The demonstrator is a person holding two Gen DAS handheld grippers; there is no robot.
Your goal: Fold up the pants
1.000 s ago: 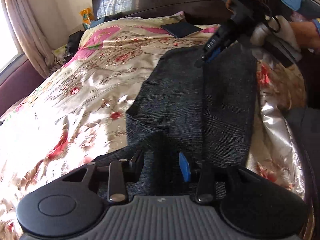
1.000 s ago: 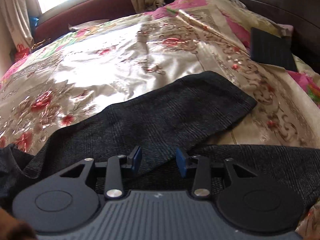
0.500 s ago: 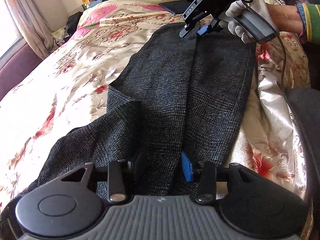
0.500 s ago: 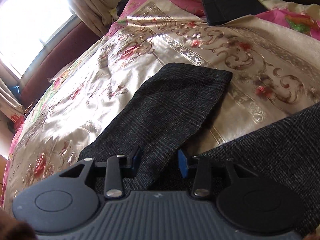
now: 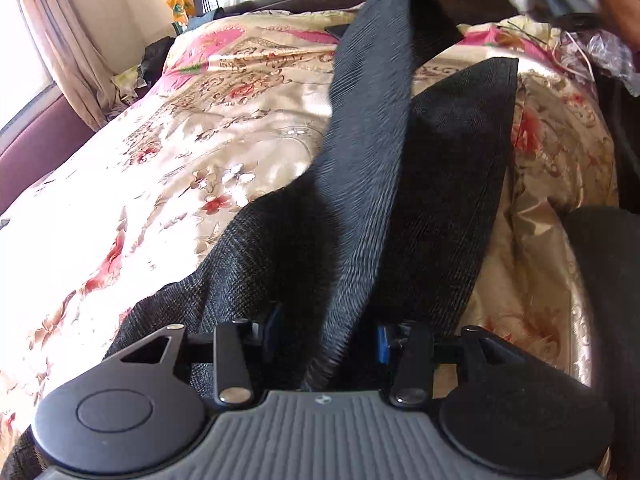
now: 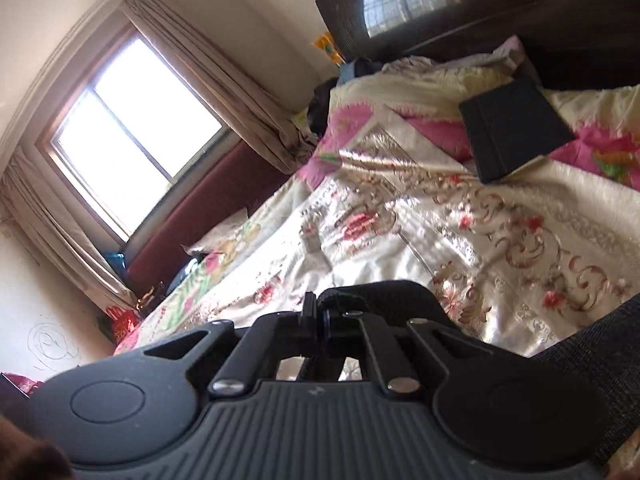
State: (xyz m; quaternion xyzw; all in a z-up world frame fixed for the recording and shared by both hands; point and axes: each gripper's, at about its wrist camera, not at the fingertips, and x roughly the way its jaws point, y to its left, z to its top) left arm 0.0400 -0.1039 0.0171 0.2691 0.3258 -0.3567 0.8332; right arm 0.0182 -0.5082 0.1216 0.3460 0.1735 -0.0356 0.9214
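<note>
The bed (image 5: 168, 184) is carrying a floral satin bedspread (image 6: 420, 240), with a dark headboard (image 6: 520, 12) at its far end and a curtained window (image 6: 132, 148) lighting the room from the side. The dark grey pants (image 5: 452, 184) are lying across the near side of the bedspread, one leg flat and the other leg being lifted in a taut, blurred band up toward the top of the left wrist view. The right claw (image 6: 316, 320) is pinching the hem of that raised leg, its jaws having just snapped together on the fabric. The left claw (image 5: 326, 334) is standing partly apart and has just been widening, pants fabric lying between its pads without being pressed. A small dark folded item (image 6: 514, 128) is resting near the headboard.
</note>
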